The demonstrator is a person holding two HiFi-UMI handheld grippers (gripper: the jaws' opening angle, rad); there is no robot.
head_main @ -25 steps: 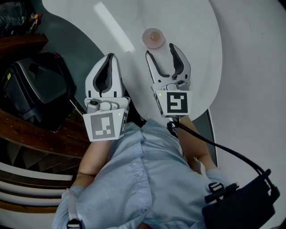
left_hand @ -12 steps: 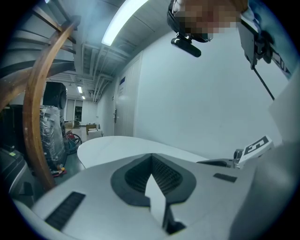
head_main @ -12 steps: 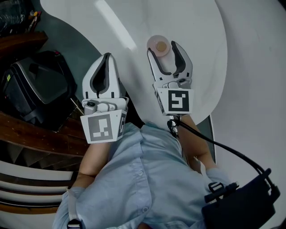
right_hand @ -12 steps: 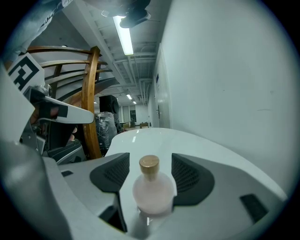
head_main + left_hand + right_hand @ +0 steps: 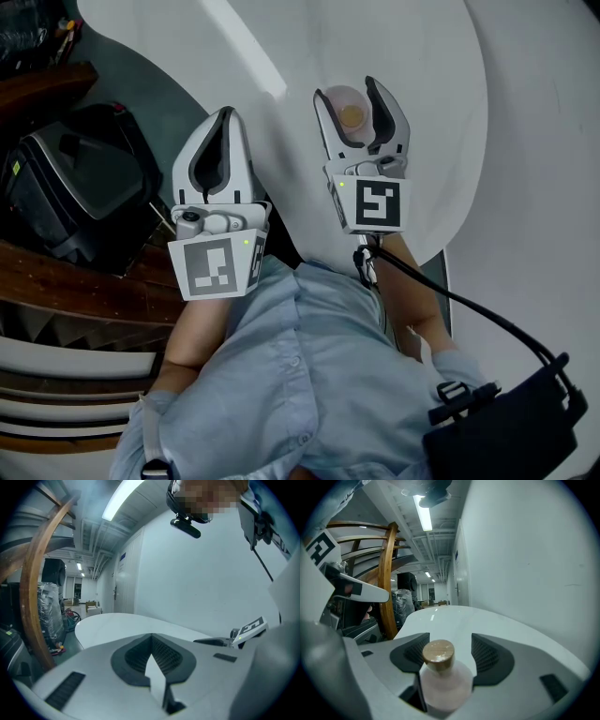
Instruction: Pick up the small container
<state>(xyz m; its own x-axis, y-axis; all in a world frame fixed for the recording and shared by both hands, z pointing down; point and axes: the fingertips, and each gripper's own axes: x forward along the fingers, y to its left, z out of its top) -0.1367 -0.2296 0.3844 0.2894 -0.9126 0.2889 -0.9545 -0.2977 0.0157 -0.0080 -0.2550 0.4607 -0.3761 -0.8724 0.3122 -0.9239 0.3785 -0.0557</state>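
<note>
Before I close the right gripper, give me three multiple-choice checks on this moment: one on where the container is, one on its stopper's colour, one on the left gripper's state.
1. Where is the small container?
A. between the right gripper's jaws
B. on the floor
C. on a chair

2. What colour is its stopper?
A. blue
B. tan
C. black

3. How do the left gripper's jaws stand?
A. together, nothing between them
B. wide apart
C. clamped on the container

Answers:
1 A: the right gripper view shows it between the parted pads.
2 B: the stopper looks tan from close by.
3 A: the left gripper view shows the pads meeting, empty.
</note>
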